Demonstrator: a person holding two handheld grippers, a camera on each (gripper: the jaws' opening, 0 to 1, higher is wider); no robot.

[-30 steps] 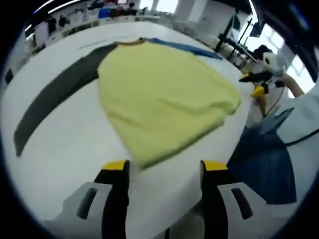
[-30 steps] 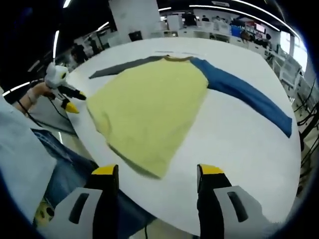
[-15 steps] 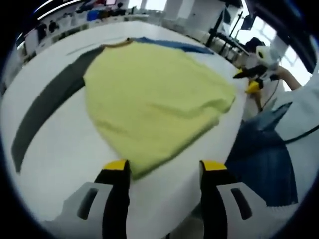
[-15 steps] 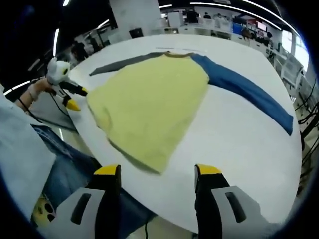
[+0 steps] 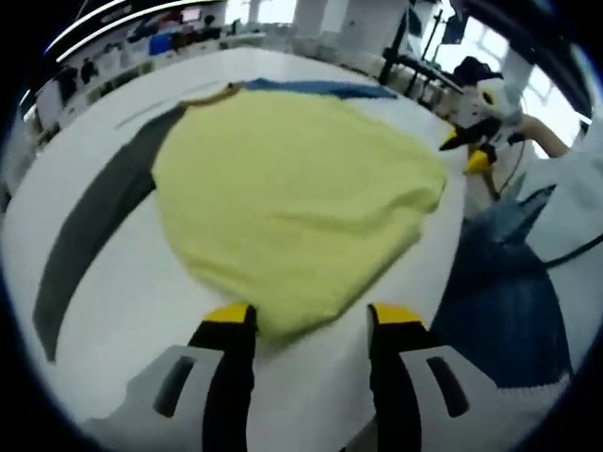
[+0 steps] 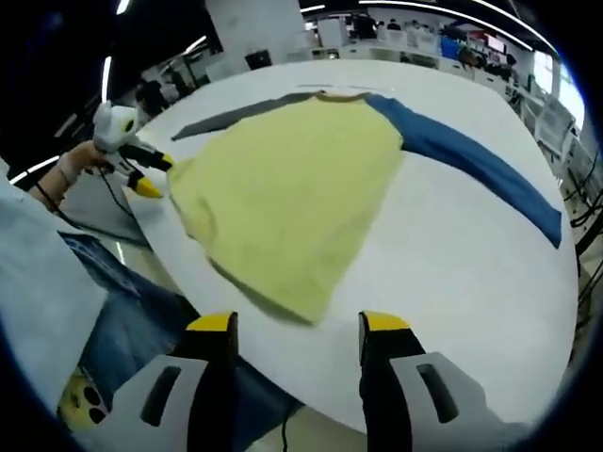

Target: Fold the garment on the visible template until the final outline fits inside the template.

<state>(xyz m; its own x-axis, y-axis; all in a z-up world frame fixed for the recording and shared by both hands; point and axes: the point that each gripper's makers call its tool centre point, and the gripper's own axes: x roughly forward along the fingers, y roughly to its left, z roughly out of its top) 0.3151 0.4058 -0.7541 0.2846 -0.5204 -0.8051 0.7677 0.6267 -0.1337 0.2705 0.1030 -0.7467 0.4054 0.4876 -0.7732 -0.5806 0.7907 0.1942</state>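
A long-sleeved shirt lies flat on the white table (image 5: 122, 311), with a yellow body (image 5: 292, 188), a grey sleeve (image 5: 89, 221) and a blue sleeve (image 5: 320, 88). My left gripper (image 5: 313, 320) is open, and its yellow-tipped jaws stand on either side of the near hem corner. In the right gripper view the yellow body (image 6: 292, 179) spreads ahead, with the blue sleeve (image 6: 480, 165) to the right and the grey sleeve (image 6: 236, 113) at the far left. My right gripper (image 6: 298, 325) is open just short of the other hem corner (image 6: 297, 306). Nothing is between its jaws.
The right gripper (image 5: 471, 141) shows in a hand at the table's right edge. The left gripper (image 6: 141, 169) shows at the table's left edge. The person's jeans (image 5: 499, 301) (image 6: 132, 311) stand against the near edge. Desks and equipment (image 6: 405, 28) fill the room behind.
Both views have moved closer to the shirt's hem. The left jaws now stand on either side of the hem corner. The shirt itself has not moved.
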